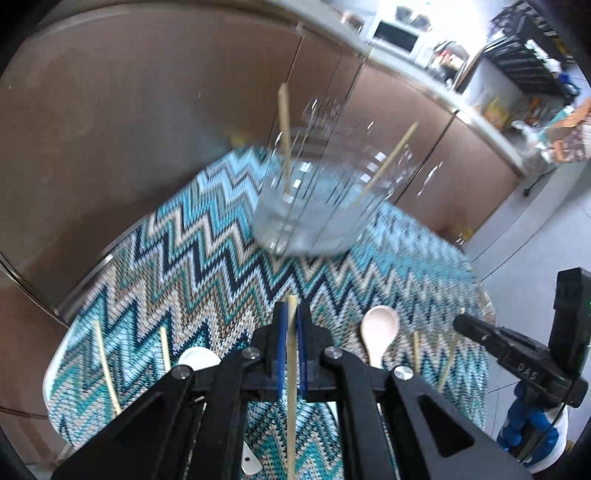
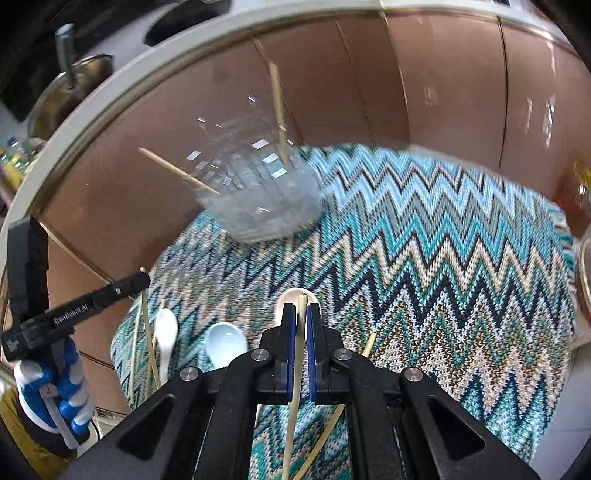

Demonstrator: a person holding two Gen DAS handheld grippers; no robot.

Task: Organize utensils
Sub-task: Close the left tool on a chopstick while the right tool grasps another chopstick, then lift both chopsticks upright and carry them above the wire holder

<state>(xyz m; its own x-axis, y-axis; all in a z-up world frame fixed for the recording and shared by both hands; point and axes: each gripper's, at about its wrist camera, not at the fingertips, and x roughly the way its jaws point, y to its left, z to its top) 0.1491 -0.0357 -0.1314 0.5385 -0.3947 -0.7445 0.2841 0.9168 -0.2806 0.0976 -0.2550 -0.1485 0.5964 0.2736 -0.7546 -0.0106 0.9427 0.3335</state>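
A clear glass holder (image 1: 314, 206) stands on the zigzag mat (image 1: 207, 266) with two chopsticks (image 1: 283, 136) leaning in it; it also shows in the right wrist view (image 2: 262, 199). My left gripper (image 1: 291, 325) is shut on a chopstick (image 1: 291, 387) above the mat. My right gripper (image 2: 302, 325) is shut on a chopstick (image 2: 295, 376) too. A pink spoon (image 1: 380, 328), a white spoon (image 1: 197, 357) and loose chopsticks (image 1: 105, 365) lie on the mat. In the right wrist view, white spoons (image 2: 166, 332) (image 2: 225, 341) lie near the left gripper (image 2: 140, 280).
Brown cabinet fronts (image 1: 129, 122) curve behind the table. A counter with a microwave (image 1: 397, 35) and clutter runs along the top right. The right gripper (image 1: 465, 325) shows at the right edge of the left wrist view. A pot (image 2: 70, 92) sits on the counter.
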